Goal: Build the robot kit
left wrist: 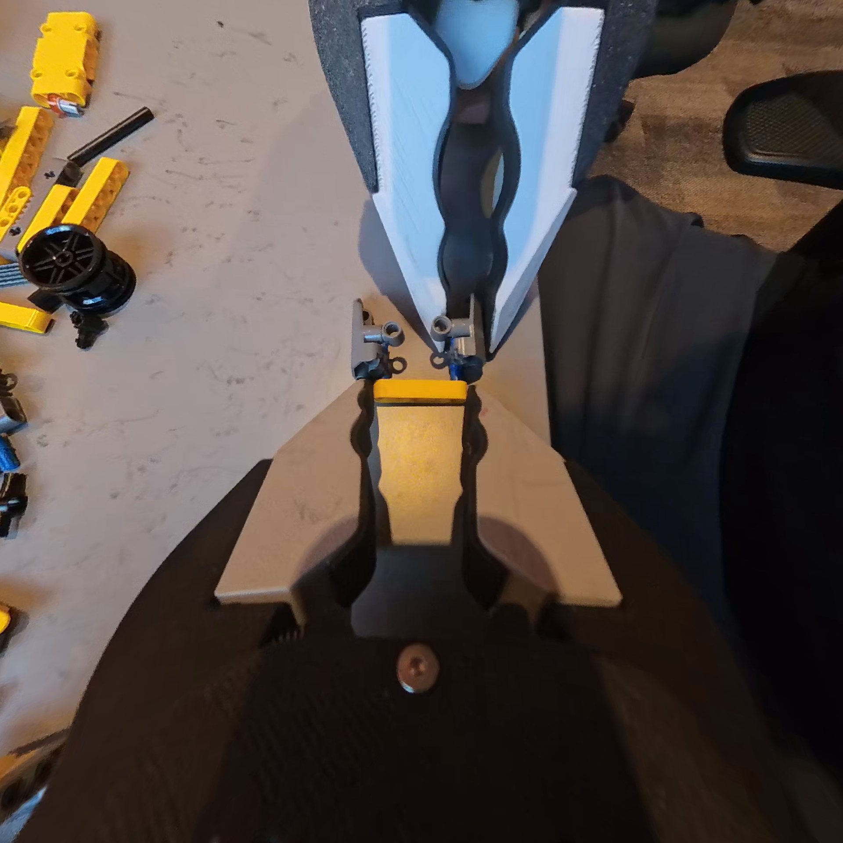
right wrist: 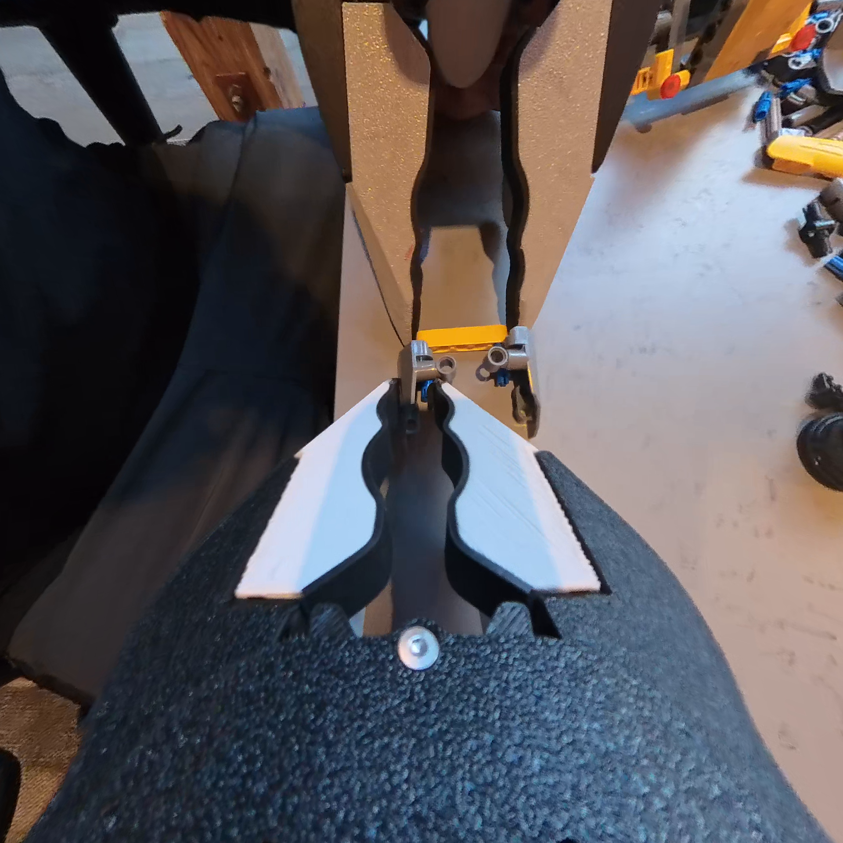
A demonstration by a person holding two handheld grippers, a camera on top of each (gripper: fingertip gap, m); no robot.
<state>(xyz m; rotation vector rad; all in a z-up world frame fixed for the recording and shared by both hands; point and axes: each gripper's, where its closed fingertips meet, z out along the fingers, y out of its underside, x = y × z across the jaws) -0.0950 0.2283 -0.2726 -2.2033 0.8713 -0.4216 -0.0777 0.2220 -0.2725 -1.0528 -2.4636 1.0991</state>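
My left gripper [left wrist: 419,387] has beige fingers and is shut on a short yellow beam [left wrist: 419,391], held across its tips just above the table. A grey angled connector with blue pins hangs at each end of the beam. My right gripper [right wrist: 415,392] has white fingers and is shut on one grey connector [right wrist: 413,365]. The other grey connector [right wrist: 520,365] stands free. In the left wrist view the right gripper [left wrist: 460,337] comes in from the top, tip to tip with mine, on the right-hand connector [left wrist: 456,330]. The free connector [left wrist: 367,340] is on the left.
Loose parts lie on the pale table [left wrist: 228,228] at the left: a yellow block [left wrist: 64,54], yellow beams [left wrist: 91,196], a black axle [left wrist: 114,137], a black wheel [left wrist: 68,269]. A dark cloth [left wrist: 638,319] and an office chair [left wrist: 784,132] lie past the table edge. The tips of both grippers are at nearly the same place.
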